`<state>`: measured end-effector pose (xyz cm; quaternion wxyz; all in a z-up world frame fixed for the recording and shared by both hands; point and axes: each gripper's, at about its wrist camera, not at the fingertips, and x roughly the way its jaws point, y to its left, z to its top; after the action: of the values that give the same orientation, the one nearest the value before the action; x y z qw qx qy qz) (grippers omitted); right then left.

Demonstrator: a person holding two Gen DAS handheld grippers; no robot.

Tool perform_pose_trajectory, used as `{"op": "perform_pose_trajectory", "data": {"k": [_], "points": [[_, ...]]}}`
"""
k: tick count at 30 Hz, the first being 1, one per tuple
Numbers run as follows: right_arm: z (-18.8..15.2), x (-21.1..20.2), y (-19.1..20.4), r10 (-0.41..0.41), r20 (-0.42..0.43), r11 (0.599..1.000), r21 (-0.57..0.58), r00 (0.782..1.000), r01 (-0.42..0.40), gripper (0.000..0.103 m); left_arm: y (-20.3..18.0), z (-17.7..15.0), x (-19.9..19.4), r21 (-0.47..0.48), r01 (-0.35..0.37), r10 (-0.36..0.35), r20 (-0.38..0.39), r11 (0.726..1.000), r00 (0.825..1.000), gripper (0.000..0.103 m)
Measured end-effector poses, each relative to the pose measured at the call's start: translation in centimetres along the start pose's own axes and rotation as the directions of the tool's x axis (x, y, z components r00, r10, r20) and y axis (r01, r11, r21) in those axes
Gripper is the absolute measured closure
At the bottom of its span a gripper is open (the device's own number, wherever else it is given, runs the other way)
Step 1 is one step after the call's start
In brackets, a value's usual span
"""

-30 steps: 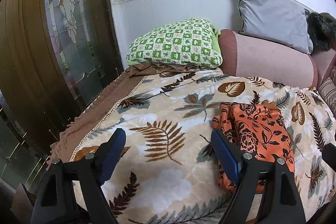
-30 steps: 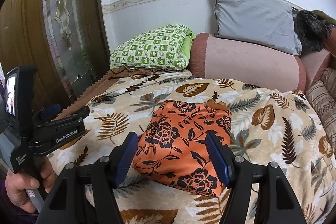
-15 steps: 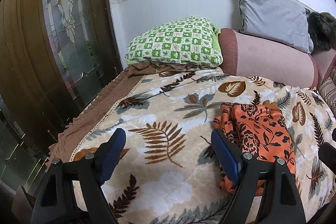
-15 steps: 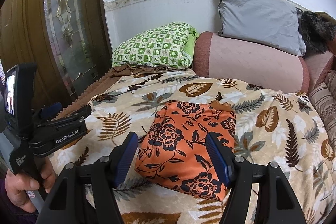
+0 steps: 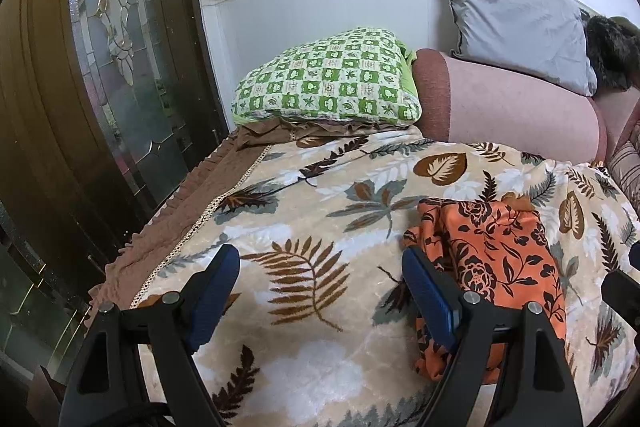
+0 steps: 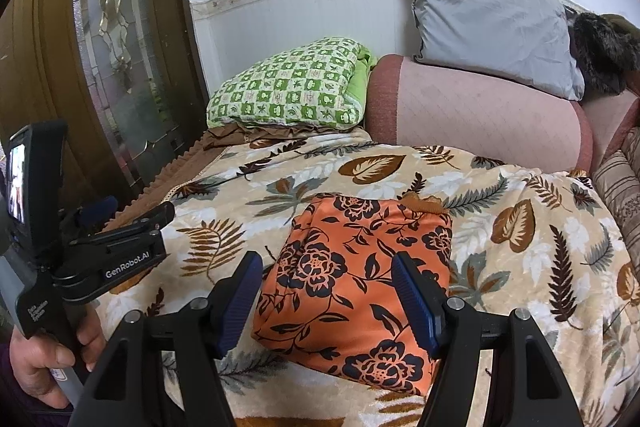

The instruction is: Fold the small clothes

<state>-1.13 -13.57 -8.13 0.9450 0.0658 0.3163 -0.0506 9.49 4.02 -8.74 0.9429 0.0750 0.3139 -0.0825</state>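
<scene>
An orange garment with black flowers (image 6: 360,279) lies folded into a rough rectangle on the leaf-patterned blanket (image 6: 520,227). My right gripper (image 6: 326,295) hovers open above its near half, with nothing pinched between the blue pads. In the left wrist view the same garment (image 5: 500,255) lies to the right. My left gripper (image 5: 320,287) stands open over bare blanket (image 5: 300,207), its right finger (image 5: 428,295) close to the garment's left edge. The left gripper's body (image 6: 108,251) and the hand that holds it (image 6: 48,351) show at the left of the right wrist view.
A green checked pillow (image 5: 332,83) lies at the bed's head, beside a pink bolster (image 5: 512,107) with a grey cushion (image 5: 520,23) on it. A wooden door with patterned glass (image 5: 120,59) runs along the left. A striped cushion (image 6: 620,195) sits at the right.
In the right wrist view the garment has slid a little to the right and sits more squarely between the fingers. The left wrist view is nearly unchanged. Both grippers have stayed open.
</scene>
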Motion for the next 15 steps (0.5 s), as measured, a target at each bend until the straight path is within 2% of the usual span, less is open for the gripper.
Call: {"op": "perform_pose_trajectory", "data": {"k": [15], "points": [[0.4, 0.35, -0.25, -0.002, 0.002, 1.0, 0.005, 1.0, 0.002, 0.033, 0.04, 0.46, 0.24, 0.0, 0.007, -0.007, 0.003, 1.0, 1.0, 0.019]]}}
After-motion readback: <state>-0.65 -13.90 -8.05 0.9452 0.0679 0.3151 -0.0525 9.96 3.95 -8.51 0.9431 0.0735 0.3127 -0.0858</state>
